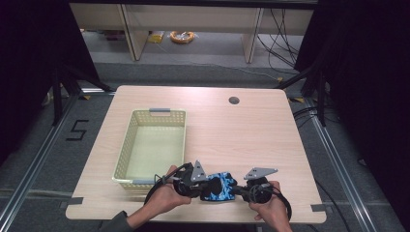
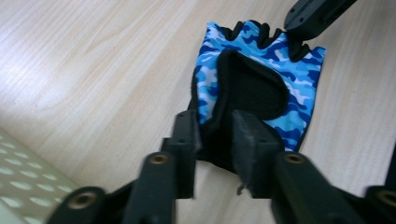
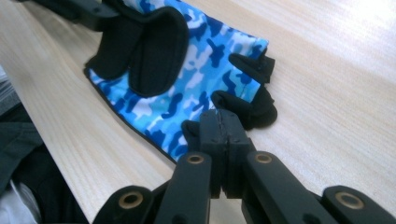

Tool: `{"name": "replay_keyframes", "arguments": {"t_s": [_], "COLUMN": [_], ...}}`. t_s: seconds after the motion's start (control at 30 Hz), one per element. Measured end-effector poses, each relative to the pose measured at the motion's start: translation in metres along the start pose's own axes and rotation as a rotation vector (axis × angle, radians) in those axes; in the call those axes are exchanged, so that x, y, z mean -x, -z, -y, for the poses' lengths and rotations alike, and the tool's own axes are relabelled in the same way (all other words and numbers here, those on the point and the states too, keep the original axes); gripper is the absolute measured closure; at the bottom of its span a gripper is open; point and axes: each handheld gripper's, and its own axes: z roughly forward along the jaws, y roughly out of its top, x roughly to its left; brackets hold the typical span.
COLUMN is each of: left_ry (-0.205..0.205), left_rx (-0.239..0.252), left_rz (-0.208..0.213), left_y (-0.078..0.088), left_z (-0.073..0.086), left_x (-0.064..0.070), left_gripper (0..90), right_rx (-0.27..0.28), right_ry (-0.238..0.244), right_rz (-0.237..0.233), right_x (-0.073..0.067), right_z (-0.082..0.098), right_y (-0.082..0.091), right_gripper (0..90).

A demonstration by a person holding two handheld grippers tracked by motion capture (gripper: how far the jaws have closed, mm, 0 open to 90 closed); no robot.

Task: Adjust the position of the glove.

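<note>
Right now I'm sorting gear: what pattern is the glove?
Blue camouflage glove with black trim, clearest in the right gripper view.

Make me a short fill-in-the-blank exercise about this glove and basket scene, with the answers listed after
1. The fingerless glove has a camouflage pattern in black, white and ____.
2. The right gripper has its jaws ____ at the glove's finger end.
3. The yellow basket has ____ inside it.
4. The left gripper stands at the glove's ____ end.

Answers: blue; shut; nothing; cuff

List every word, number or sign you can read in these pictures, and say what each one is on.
"5": in black tape on the grey floor, left of the table.
No print can be read on the camouflage glove, the basket, or the tools.
</note>
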Motion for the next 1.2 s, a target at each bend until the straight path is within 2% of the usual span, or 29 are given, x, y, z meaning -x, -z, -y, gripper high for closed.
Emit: {"name": "replay_keyframes", "arguments": {"t_s": [0.07,0.1,0.13,0.2,0.23,0.27,0.37,0.43,0.47,0.53,0.57,0.6,0.63,0.67,0.7,0.73,0.77,0.8,0.83,0.87,0.93,0.97,1.0,1.03,1.07,1.1,1.13,1.17,1.2], "left_ry": [-0.014,-0.001,0.043,0.058,0.069,0.084,0.084,0.083,0.079,0.112,0.141,0.145,0.157,0.163,0.163,0.166,0.170,0.224,0.223,0.226,0.270,0.270,0.306,0.306,0.335,0.335,0.340,0.340,0.323], "left_rx": [0.001,0.005,0.009,0.004,0.025,0.057,0.071,0.080,0.078,0.097,0.107,0.105,0.103,0.096,0.096,0.106,0.093,0.112,0.110,0.095,0.088,0.088,0.088,0.088,0.086,0.086,0.090,0.090,0.071], "left_rz": [0.002,0.003,0.010,0.016,0.009,0.002,0.015,0.024,0.022,0.040,0.051,0.048,0.052,0.050,0.050,0.067,0.067,0.094,0.093,0.089,0.105,0.105,0.118,0.118,0.137,0.137,0.135,0.135,0.128], "left_y": [0.002,0.002,0.004,0.005,0.006,0.012,0.021,0.027,0.029,0.031,0.032,0.033,0.032,0.033,0.033,0.032,0.032,0.030,0.030,0.030,0.027,0.027,0.025,0.025,0.024,0.024,0.023,0.023,0.023], "left_z": [0.000,0.001,0.003,0.004,0.006,0.008,0.009,0.011,0.013,0.018,0.020,0.024,0.026,0.028,0.028,0.030,0.032,0.033,0.035,0.037,0.043,0.043,0.046,0.046,0.048,0.048,0.050,0.050,0.052], "left_x": [0.001,0.001,0.003,0.004,0.004,0.007,0.013,0.018,0.019,0.019,0.019,0.018,0.018,0.018,0.018,0.018,0.017,0.020,0.019,0.018,0.016,0.016,0.015,0.015,0.012,0.012,0.010,0.010,0.008], "left_gripper": [62.3,62.3,55.9,52.9,48.6,48.1,43.5,43.1,43.7,43.7,43.7,43.2,42.5,42.3,41.8,41.3,41.3,40.3,40.3,39.3,35.5,34.6,34.0,33.9,33.6,33.1,32.4,31.8,32.2], "right_rx": [-0.020,-0.020,-0.042,-0.023,-0.048,-0.043,-0.046,-0.030,-0.037,-0.031,-0.005,0.005,0.011,0.020,0.020,0.044,0.044,0.057,0.057,0.055,0.065,0.065,0.068,0.068,0.052,0.052,0.032,0.032,0.041], "right_ry": [0.005,0.005,0.009,0.025,0.011,0.027,0.015,0.025,0.012,0.029,0.032,-0.002,0.006,-0.016,-0.016,0.001,0.001,-0.024,-0.024,-0.050,-0.088,-0.088,-0.106,-0.106,-0.156,-0.156,-0.202,-0.202,-0.158], "right_rz": [0.010,0.010,0.021,0.032,0.034,0.037,0.043,0.048,0.051,0.066,0.082,0.093,0.105,0.104,0.104,0.114,0.114,0.113,0.113,0.098,0.086,0.086,0.082,0.082,0.062,0.062,0.046,0.046,0.059], "right_x": [0.000,0.000,-0.001,0.000,-0.001,0.000,0.000,0.001,0.000,0.001,0.001,0.001,0.004,0.003,0.003,0.005,0.005,0.004,0.004,0.003,0.004,0.004,0.007,0.007,0.008,0.008,0.006,0.006,0.009], "right_z": [0.001,0.001,0.001,0.002,0.003,0.003,0.003,0.002,0.002,0.001,0.001,-0.001,-0.002,-0.002,-0.002,-0.003,-0.003,-0.005,-0.005,-0.006,-0.007,-0.007,-0.008,-0.008,-0.010,-0.010,-0.012,-0.012,-0.012], "right_y": [-0.001,-0.001,-0.001,-0.003,0.000,0.000,0.001,0.000,0.000,0.002,0.002,0.007,0.009,0.010,0.010,0.009,0.009,0.008,0.008,0.007,0.004,0.004,0.001,0.001,-0.003,-0.003,-0.007,-0.007,-0.013], "right_gripper": [90.0,90.0,90.0,90.0,89.9,89.7,89.4,88.8,88.1,85.6,83.7,74.9,73.0,70.9,70.9,63.3,63.3,58.8,58.8,56.4,52.0,52.0,48.9,48.9,46.9,46.9,45.4,45.4,43.9]}}
